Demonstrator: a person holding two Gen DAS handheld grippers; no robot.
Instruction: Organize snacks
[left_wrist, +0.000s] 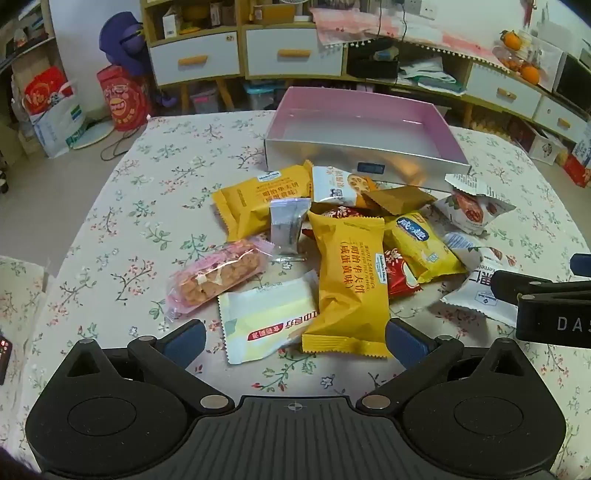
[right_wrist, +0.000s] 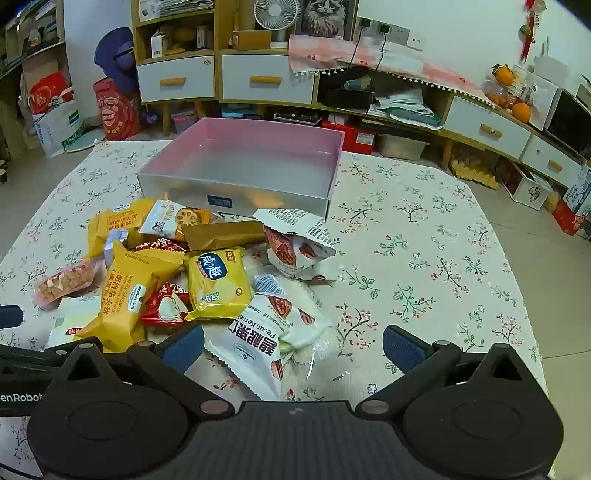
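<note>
On the flowery tablecloth (left_wrist: 110, 192), a pile of snack packs is lying just in front of an empty pink box (left_wrist: 360, 146). Nothing is sitting in the box yet, so the tidying looks like it is only starting.

Both tools are hanging over the pile with their jaws wide apart and nothing in them. The left gripper (left_wrist: 295, 341) is pointing down at a big yellow pack (left_wrist: 351, 280) and a pale yellow pack (left_wrist: 266, 314). The right gripper (right_wrist: 293, 347) is pointing down at a white pecan pack (right_wrist: 258, 347).

Things could go wrong. The packs are lying on top of each other, so a grab might catch two at once, or push the pile around. The shiny wrappers look slippery, so a pack might slide out on the way to the box. The two tools are also hanging near each other and could bump.

From the left wrist, a pink pack (left_wrist: 218, 277) full of crunchy bits is showing whole. From the right wrist, the pecan pack's words are showing clearly, and so is more bare cloth on the right side.
</note>
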